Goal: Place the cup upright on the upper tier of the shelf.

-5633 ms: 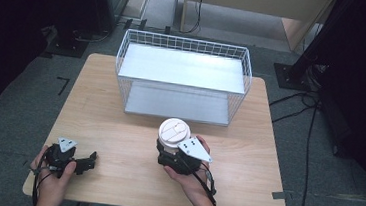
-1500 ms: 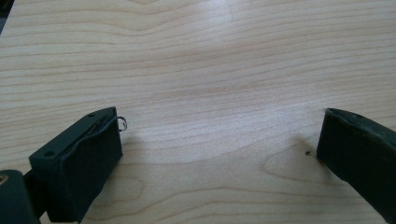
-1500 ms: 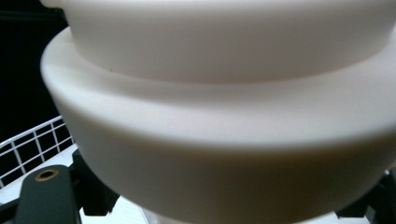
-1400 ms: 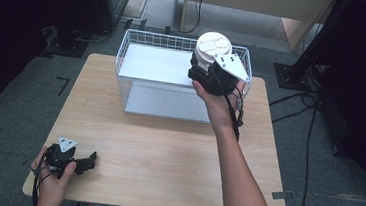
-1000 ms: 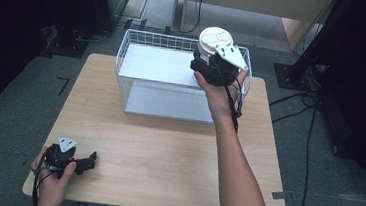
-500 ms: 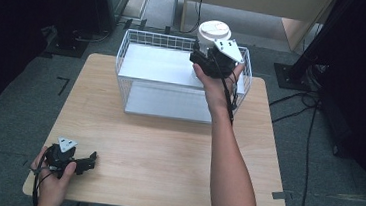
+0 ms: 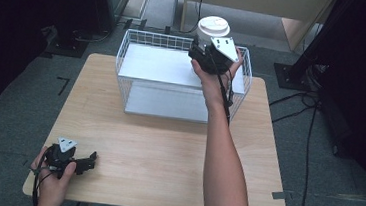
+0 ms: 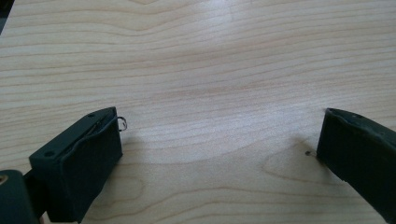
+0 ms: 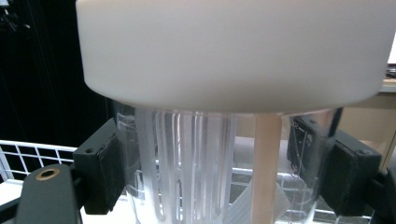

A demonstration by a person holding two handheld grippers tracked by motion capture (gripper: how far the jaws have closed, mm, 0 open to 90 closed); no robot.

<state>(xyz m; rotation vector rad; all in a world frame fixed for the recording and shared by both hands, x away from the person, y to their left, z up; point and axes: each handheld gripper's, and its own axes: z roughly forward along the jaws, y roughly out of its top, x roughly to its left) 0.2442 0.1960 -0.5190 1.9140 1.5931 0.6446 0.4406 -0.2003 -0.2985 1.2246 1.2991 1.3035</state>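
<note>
The left gripper (image 7: 87,161) rests on the table (image 7: 166,152), jaws spread apart on nothing. Over the wire basket (image 7: 140,49), the right gripper (image 7: 199,53) clamps a clear white-lidded cup (image 7: 212,28) holding a wooden stick (image 9: 265,168)

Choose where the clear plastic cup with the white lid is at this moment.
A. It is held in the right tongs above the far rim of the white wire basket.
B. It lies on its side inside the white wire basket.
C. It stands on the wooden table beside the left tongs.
A: the right tongs clamp the clear plastic cup with the white lid on both sides, above the white wire basket's far rim.
</note>
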